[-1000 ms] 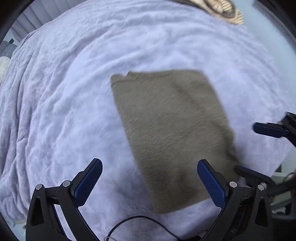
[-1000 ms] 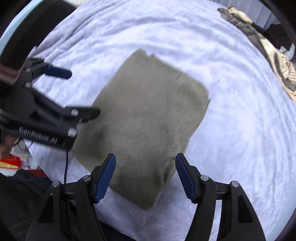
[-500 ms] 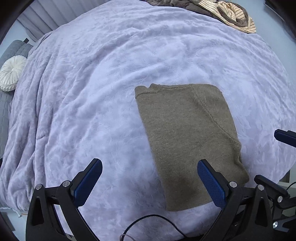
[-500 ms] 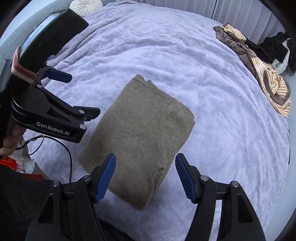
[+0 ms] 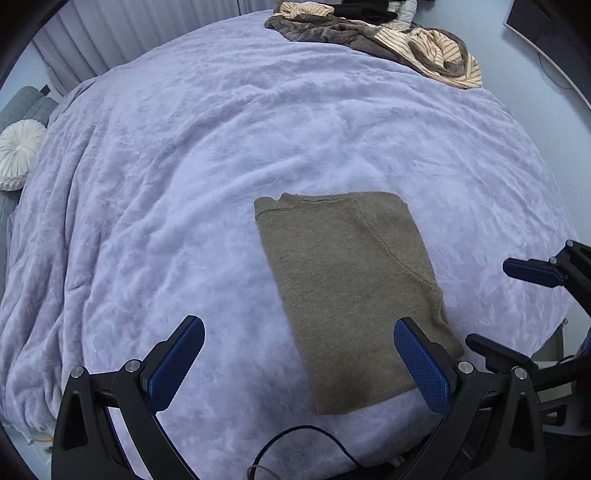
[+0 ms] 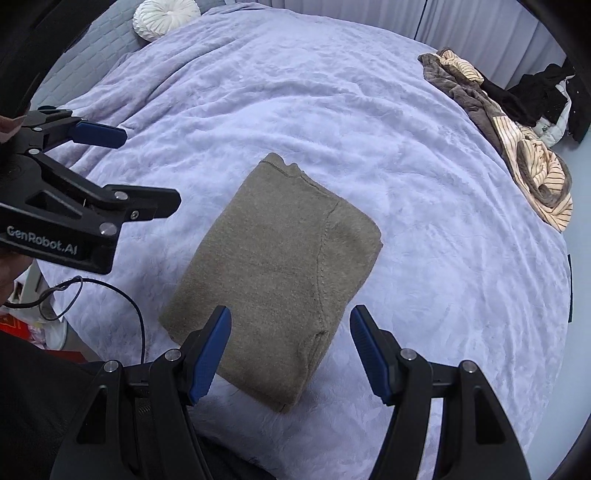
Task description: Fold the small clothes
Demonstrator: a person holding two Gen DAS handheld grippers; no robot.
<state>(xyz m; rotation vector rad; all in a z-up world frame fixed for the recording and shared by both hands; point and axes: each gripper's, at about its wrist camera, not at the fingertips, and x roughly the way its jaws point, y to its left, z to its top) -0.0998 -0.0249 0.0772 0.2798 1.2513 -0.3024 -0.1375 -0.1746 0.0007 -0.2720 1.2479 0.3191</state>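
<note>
An olive-brown knit garment (image 5: 351,291) lies folded into a neat rectangle on the lavender bedspread (image 5: 221,147); it also shows in the right wrist view (image 6: 273,273). My left gripper (image 5: 299,354) is open and empty, held above the bed's near edge, its right finger over the garment's near corner. My right gripper (image 6: 290,343) is open and empty, held above the garment's near end. Each gripper shows in the other's view: the right one (image 5: 517,306) at the right, the left one (image 6: 125,166) at the left.
A heap of unfolded clothes, brown, striped cream and black (image 5: 388,33), lies at the bed's far right corner, also in the right wrist view (image 6: 517,129). A round white cushion (image 6: 166,18) sits on a grey pillow at the head. A black cable (image 6: 92,291) hangs near the bed's edge.
Both grippers have pulled back and up from the folded garment, so more of the bed and the far heap of clothes shows. The garment has stayed put. Both grippers stayed open.
</note>
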